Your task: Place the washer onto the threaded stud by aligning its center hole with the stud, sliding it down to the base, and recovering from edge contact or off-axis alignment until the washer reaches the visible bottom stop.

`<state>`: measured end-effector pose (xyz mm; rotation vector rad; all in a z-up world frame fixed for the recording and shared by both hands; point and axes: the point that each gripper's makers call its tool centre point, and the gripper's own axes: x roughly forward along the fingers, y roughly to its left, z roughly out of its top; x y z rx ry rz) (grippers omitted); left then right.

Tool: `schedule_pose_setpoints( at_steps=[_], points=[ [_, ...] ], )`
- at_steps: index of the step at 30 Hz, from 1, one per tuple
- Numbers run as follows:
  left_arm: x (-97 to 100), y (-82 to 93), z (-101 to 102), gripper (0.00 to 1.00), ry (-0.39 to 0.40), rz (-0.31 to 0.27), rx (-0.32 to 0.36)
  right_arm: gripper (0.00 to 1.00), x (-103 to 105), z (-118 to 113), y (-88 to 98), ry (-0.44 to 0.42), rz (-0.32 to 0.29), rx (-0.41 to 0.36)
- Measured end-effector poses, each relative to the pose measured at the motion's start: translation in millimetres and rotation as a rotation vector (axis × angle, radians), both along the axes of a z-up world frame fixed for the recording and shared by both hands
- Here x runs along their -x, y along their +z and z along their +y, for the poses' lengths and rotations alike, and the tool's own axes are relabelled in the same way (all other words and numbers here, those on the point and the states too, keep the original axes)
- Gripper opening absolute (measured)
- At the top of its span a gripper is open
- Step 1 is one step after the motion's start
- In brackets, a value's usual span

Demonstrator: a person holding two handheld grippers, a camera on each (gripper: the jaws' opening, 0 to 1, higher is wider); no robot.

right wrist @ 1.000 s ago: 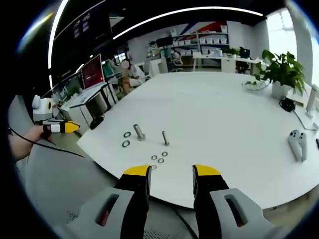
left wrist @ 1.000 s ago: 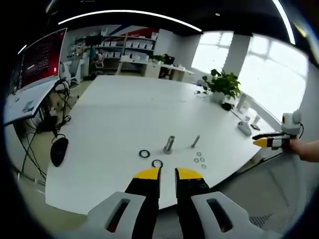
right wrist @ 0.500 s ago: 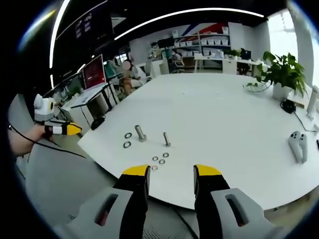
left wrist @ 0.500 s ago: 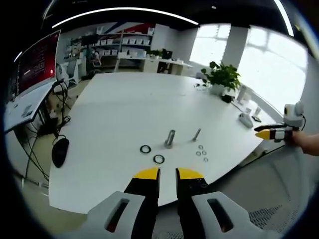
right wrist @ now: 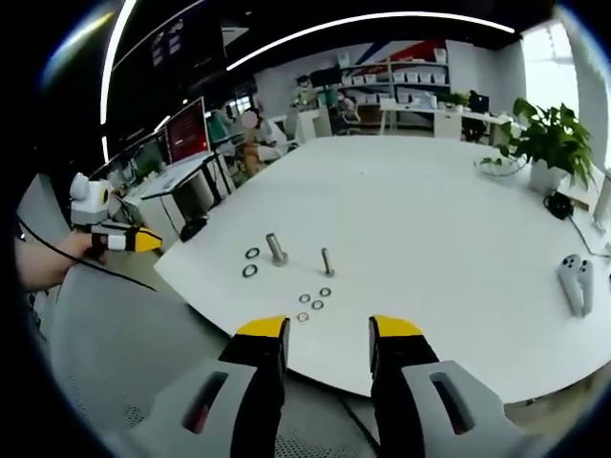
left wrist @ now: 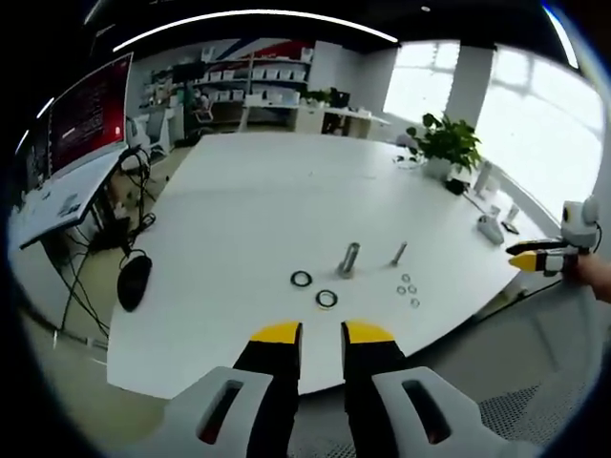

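My left gripper (left wrist: 320, 331) hangs with its yellow-tipped jaws nearly together, a thin gap between them and nothing held, while my right gripper (right wrist: 327, 327) is spread wide and empty — both off the near edge of the white table (left wrist: 258, 200). Just past the left tips lie two dark washers (left wrist: 326, 299), and beyond them stand the thick threaded stud (left wrist: 349, 260) and a thinner bolt (left wrist: 398, 254), with four small washers (left wrist: 409, 289) scattered near the bolt. Farther out, a potted plant (left wrist: 449, 146) and a white controller (right wrist: 576, 281) rest on the table.
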<state>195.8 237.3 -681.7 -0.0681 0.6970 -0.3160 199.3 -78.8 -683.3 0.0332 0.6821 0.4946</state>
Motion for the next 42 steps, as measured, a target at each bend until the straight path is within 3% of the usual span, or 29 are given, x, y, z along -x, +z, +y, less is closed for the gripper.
schedule_pose_setpoints(
  at_steps=[4,8,15,25,32,35,39,42],
  points=[
    [-0.7,3.1,-1,0.13,0.005,-0.011,0.005,0.35,7,6,-10.5,0.059,0.053,0.028],
    [-0.8,2.2,1,0.13,0.014,-0.01,0.001,0.35,6,10,-1.9,0.066,0.016,-0.011],
    [3.8,-10.6,5,0.13,0.019,0.054,-0.061,0.35,11,17,-3.7,0.114,0.036,-0.036],
    [4.3,-18.2,10,0.12,0.028,0.093,-0.094,0.35,14,26,-4.5,0.158,0.045,-0.052],
    [1.8,-12.6,11,0.11,0.052,0.062,-0.031,0.35,13,25,-6.1,0.15,0.051,-0.038],
    [5.2,-18.5,4,0.11,0.01,0.096,-0.039,0.34,12,21,-7.0,0.128,0.057,-0.035],
    [4.4,-23.4,6,0.12,0.026,0.115,-0.018,0.34,12,22,-10.1,0.135,0.069,-0.02],
    [10.9,-32.1,7,0.12,0.022,0.175,-0.041,0.33,12,20,-12.4,0.126,0.081,-0.015]
  ],
)
